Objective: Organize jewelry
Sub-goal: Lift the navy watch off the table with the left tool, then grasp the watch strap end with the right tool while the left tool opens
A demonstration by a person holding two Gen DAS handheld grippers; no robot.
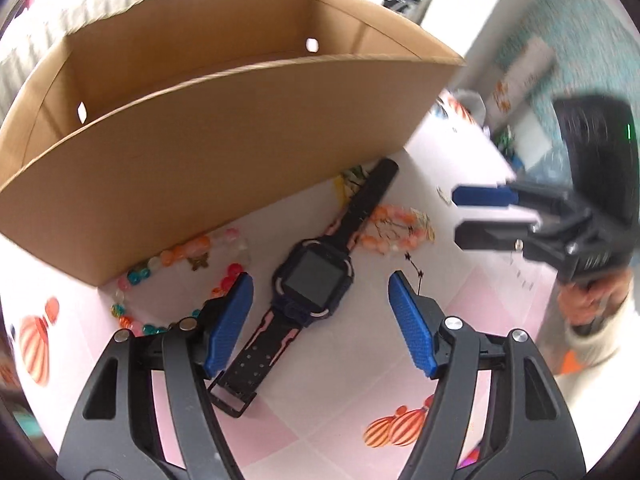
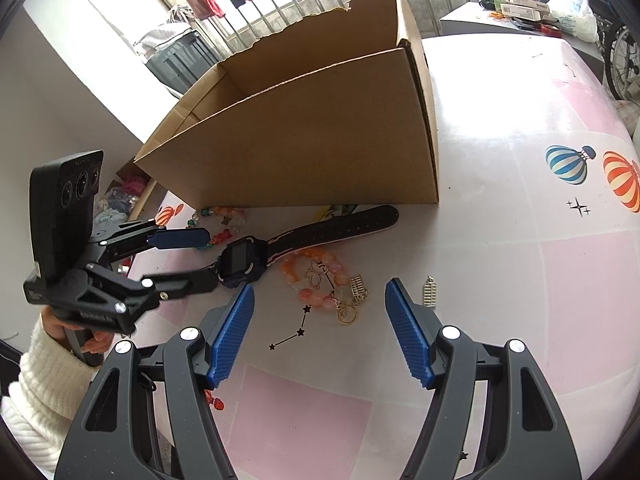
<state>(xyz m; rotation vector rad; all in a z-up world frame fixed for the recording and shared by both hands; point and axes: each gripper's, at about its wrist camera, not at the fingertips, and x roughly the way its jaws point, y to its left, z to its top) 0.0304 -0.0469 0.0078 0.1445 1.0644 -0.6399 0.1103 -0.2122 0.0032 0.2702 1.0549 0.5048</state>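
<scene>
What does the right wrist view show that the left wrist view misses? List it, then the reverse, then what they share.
Only the right wrist view: a small silver charm on the table and a blue-striped balloon print. Only the left wrist view: two small holes in the box's inner walls. Both: the cardboard box, the watch, the orange bead bracelet, and the left gripper open over the watch.
</scene>
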